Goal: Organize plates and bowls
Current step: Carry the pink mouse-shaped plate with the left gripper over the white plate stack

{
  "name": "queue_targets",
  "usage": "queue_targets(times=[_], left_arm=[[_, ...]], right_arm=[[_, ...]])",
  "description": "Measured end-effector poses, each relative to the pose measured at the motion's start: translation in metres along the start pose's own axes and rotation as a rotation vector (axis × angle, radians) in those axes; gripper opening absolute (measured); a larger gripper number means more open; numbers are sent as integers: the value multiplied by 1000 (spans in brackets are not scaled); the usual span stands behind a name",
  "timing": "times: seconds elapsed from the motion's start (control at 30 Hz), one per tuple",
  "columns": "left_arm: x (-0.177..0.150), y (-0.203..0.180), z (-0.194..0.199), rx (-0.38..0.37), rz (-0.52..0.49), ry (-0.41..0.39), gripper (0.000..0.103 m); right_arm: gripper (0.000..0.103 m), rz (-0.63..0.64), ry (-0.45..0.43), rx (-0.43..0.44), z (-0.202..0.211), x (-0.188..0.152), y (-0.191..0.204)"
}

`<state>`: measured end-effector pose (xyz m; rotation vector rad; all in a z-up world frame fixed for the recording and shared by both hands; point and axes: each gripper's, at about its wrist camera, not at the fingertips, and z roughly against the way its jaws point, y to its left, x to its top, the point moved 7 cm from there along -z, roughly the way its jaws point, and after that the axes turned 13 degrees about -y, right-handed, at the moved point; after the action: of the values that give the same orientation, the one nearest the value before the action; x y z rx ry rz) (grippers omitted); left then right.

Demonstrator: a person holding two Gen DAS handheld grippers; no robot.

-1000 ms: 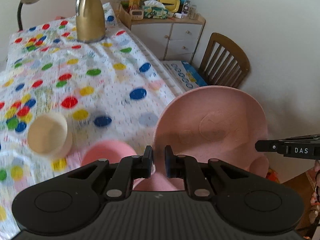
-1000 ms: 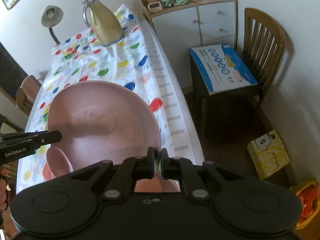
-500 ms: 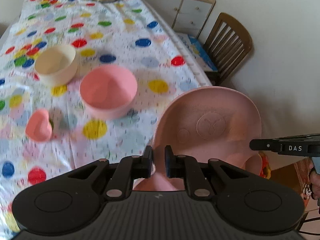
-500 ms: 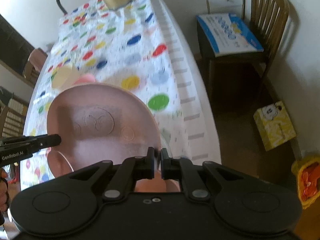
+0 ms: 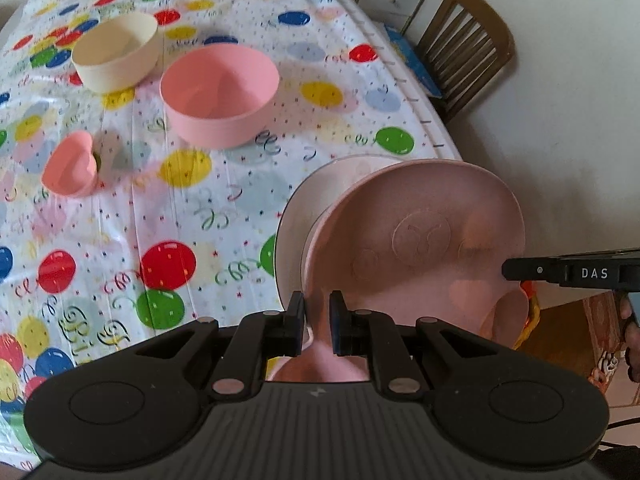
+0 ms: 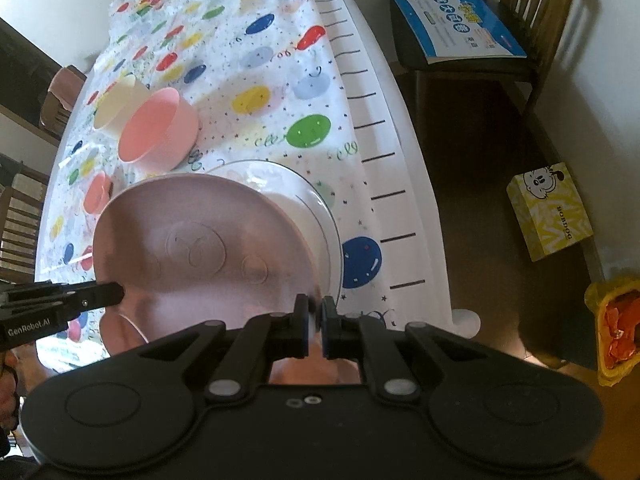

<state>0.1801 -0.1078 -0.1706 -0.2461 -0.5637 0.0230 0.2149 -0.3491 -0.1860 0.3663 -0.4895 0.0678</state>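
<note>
I hold a pink plate (image 5: 420, 240) by opposite rims, tilted just above the table. My left gripper (image 5: 318, 308) is shut on its near edge. My right gripper (image 6: 315, 308) is shut on the other edge of the pink plate (image 6: 200, 240). Each gripper shows in the other's view as a black fingertip on the rim. Under the pink plate lies a white plate (image 6: 312, 204), partly covered, also seen as the white plate (image 5: 298, 208). Farther back stand a pink bowl (image 5: 220, 92), a cream bowl (image 5: 116, 52) and a small pink heart-shaped bowl (image 5: 70, 168).
The table wears a balloon-print cloth (image 5: 168, 264); its right edge (image 6: 384, 160) runs close to the white plate. Beside it stand a wooden chair (image 6: 532, 8) bearing a blue box (image 6: 452, 24), a yellow carton (image 6: 550, 210) on the floor and an orange-lined bin (image 6: 620, 328).
Both grippers have carried the pink plate down and toward the near end of the table. The white plate has come into view beneath it; the gold jug has left the views.
</note>
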Motion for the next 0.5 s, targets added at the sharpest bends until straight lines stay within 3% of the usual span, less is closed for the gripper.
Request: queue_targets(times=[0.5], left_arm=[[-7, 4, -24, 29, -13, 48, 12]], right_arm=[[6, 31, 38, -30, -26, 0, -3]])
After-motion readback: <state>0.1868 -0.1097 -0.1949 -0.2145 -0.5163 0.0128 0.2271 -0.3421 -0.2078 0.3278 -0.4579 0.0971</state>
